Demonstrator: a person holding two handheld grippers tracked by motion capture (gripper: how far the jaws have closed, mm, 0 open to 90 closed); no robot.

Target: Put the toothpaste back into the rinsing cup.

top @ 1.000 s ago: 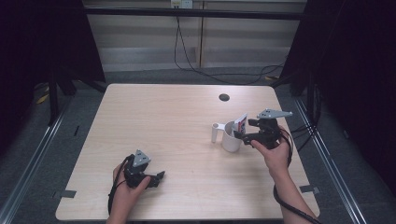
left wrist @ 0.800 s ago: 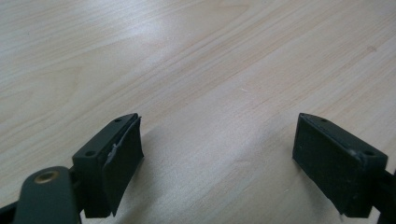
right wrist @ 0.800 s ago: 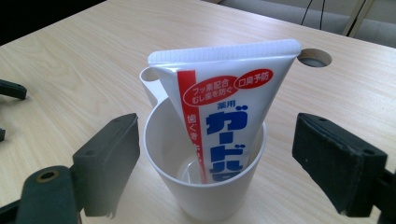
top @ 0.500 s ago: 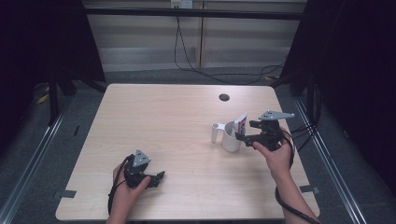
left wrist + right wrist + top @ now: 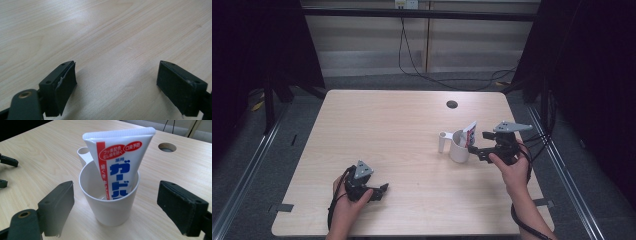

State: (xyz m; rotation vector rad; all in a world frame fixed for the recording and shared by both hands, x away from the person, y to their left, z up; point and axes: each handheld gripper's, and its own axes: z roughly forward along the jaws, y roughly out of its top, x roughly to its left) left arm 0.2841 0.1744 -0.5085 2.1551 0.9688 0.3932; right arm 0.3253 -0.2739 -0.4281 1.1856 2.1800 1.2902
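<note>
The white cup serves as the landmark. Well to its left and nearer the person, the left gripper rests low on the wooden surface, its jaws spread wide with nothing between them; it poses little risk while it sits this far from the cup. In the cup stands a toothpaste tube, crimped end up, leaning toward the cup's right rim, with the handle pointing away to the left. Just right of the cup, the right gripper faces it with jaws released, one on either side of the cup wall and not touching it. The likely trouble lies here: a nudge from either jaw could push the light cup along the surface or tip it, and the tall, leaning tube could topple out or pull the cup over.
</note>
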